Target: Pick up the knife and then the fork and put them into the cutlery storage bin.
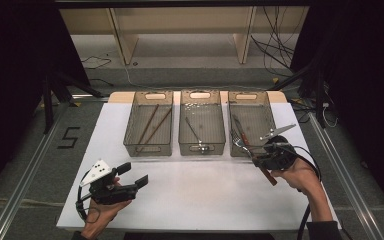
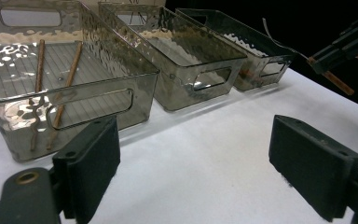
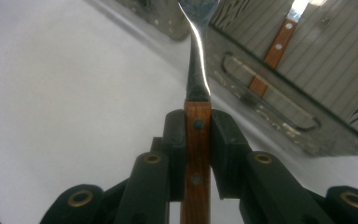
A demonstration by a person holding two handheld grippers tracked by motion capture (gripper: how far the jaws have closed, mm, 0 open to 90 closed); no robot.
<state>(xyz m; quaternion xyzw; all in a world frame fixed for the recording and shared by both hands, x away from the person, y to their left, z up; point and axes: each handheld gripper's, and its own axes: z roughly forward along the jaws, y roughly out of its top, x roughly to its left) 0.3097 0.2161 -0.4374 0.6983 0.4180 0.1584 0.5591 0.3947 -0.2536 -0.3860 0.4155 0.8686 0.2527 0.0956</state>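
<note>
Wood-handled fork (image 1: 252, 152) sits clamped in your right gripper (image 1: 270, 156) up top, long axis slanting toward the right bin (image 1: 267, 107), tines at its near wall. Your left gripper (image 1: 132, 175) hangs wide apart and empty, well off to the left. Its own view agrees: bare table (image 2: 205, 154) between the pads. Right gripper view shows pads (image 3: 175, 140) squeezing the handle, bin dead ahead.

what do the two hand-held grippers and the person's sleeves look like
Both are black. The left hand-held gripper carries a pale grey three-cornered plate with dark dots, has flat rectangular pads, brass-coloured rivets, and trails a looping black cable. The right hand-held gripper has a grey plate too. A dark sleeve covers the right forearm.
</note>
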